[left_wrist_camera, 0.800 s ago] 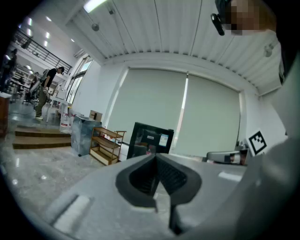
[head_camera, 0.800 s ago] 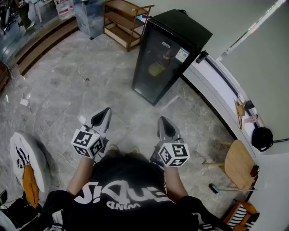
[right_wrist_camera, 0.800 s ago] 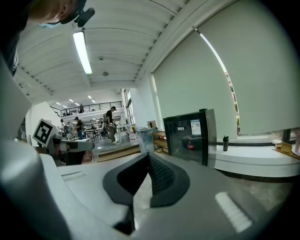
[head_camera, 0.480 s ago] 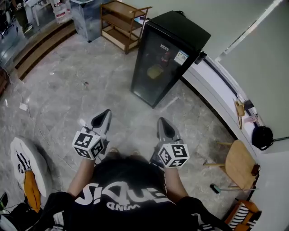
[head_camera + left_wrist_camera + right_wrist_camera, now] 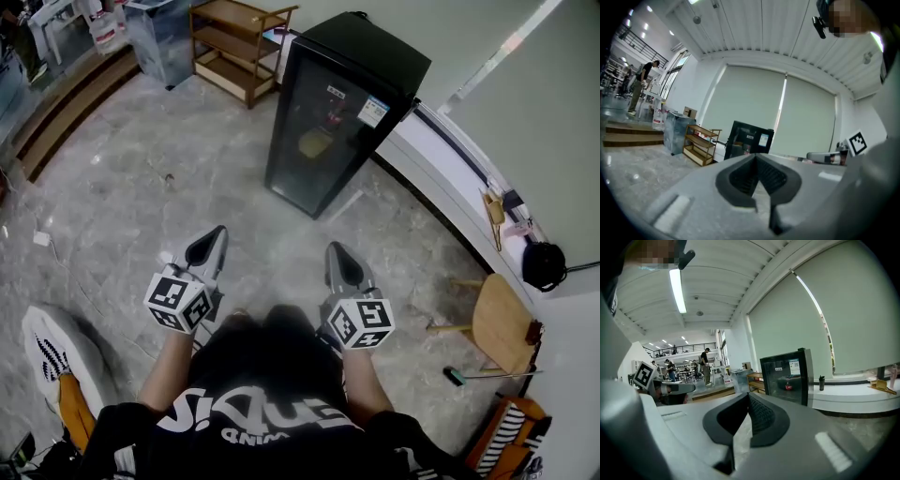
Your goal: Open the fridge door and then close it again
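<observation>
A black fridge with a dark glass door stands shut on the floor ahead, against a white ledge. It also shows far off in the left gripper view as the fridge and in the right gripper view as the fridge, with a red bottle behind the glass. My left gripper and right gripper are held side by side in front of my body, pointing at the fridge and well short of it. The left gripper and the right gripper each have their jaws together with nothing between them.
A wooden shelf unit stands left of the fridge, next to a wrapped crate. A white ledge runs along the right wall, with a wooden stool by it. Steps rise at the left. People stand far off.
The head view has shifted: the fridge sits a little more to the left and looks slightly nearer. Both grippers keep the same place in the view, still shut.
</observation>
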Available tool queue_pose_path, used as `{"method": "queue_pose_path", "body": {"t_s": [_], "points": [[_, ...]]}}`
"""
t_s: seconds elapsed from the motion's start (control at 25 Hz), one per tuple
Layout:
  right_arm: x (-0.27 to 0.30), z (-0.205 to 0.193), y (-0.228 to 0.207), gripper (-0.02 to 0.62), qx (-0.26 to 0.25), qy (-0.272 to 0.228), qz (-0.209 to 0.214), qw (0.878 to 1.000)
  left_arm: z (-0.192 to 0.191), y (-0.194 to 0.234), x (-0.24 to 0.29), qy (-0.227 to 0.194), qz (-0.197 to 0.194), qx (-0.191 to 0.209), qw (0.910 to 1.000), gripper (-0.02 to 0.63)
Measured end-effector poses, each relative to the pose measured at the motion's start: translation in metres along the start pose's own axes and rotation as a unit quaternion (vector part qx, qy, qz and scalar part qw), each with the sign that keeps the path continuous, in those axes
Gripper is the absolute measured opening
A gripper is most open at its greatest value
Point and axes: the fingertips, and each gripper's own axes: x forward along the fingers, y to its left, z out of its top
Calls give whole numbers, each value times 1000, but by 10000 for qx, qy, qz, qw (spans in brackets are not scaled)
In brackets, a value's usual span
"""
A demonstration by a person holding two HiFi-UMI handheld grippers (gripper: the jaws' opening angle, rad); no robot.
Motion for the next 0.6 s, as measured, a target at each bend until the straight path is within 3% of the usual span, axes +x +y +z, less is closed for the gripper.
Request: {"method": "queue_pose_path", "body": {"t_s": [0.24,0.6], "points": [[18,-10,1,-3,49,92,-126,9999,-2,25,14,68,-45,-16,10000,2],[83,-2,-33,-3,173,35,-323,9993,10,68,69,88,-145,37,9998,2]]}}
